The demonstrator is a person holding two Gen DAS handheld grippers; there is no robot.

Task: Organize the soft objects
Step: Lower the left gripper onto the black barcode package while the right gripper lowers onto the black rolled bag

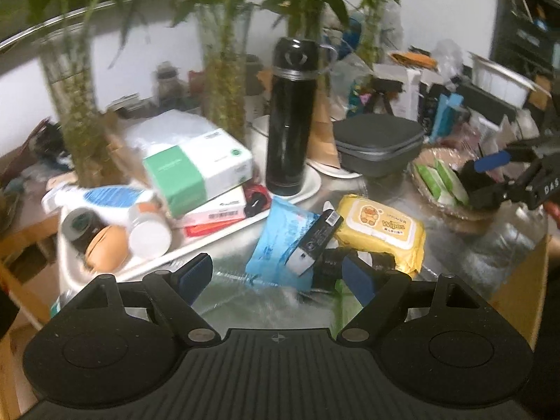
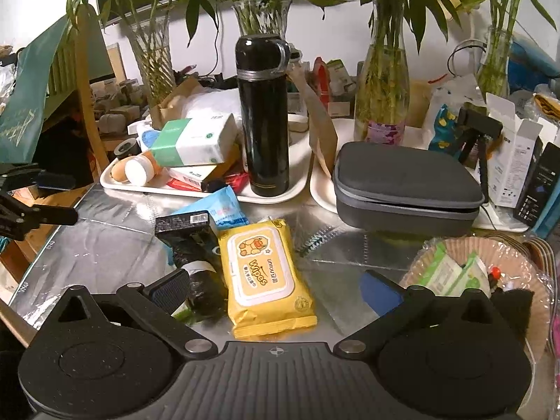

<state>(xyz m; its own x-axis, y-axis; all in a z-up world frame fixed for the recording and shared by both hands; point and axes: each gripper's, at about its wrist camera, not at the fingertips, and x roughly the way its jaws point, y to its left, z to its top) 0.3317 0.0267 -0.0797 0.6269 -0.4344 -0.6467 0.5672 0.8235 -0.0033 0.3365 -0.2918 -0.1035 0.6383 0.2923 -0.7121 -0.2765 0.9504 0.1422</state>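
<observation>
A yellow wipes pack (image 2: 266, 273) lies flat on the shiny tabletop between the spread fingers of my right gripper (image 2: 276, 292), whose pads stand clear of it. Left of the pack lie a black box (image 2: 189, 231) and a blue soft pack (image 2: 225, 208). In the left wrist view my left gripper (image 1: 276, 276) is open and empty, just short of the blue pack (image 1: 276, 245), the black box (image 1: 315, 241) and the yellow pack (image 1: 381, 231). The right gripper (image 1: 490, 178) shows at the right edge there. A green-and-white tissue pack (image 2: 196, 143) rests on the tray pile.
A wicker basket (image 2: 525, 245) at the right holds green tissue packs (image 2: 451, 273). Behind stand a black thermos (image 2: 266, 115) on a white tray (image 2: 108, 180), a grey zip case (image 2: 406, 185), glass vases (image 2: 381, 98) with bamboo, and cluttered boxes. The left gripper (image 2: 42, 199) shows at the left edge.
</observation>
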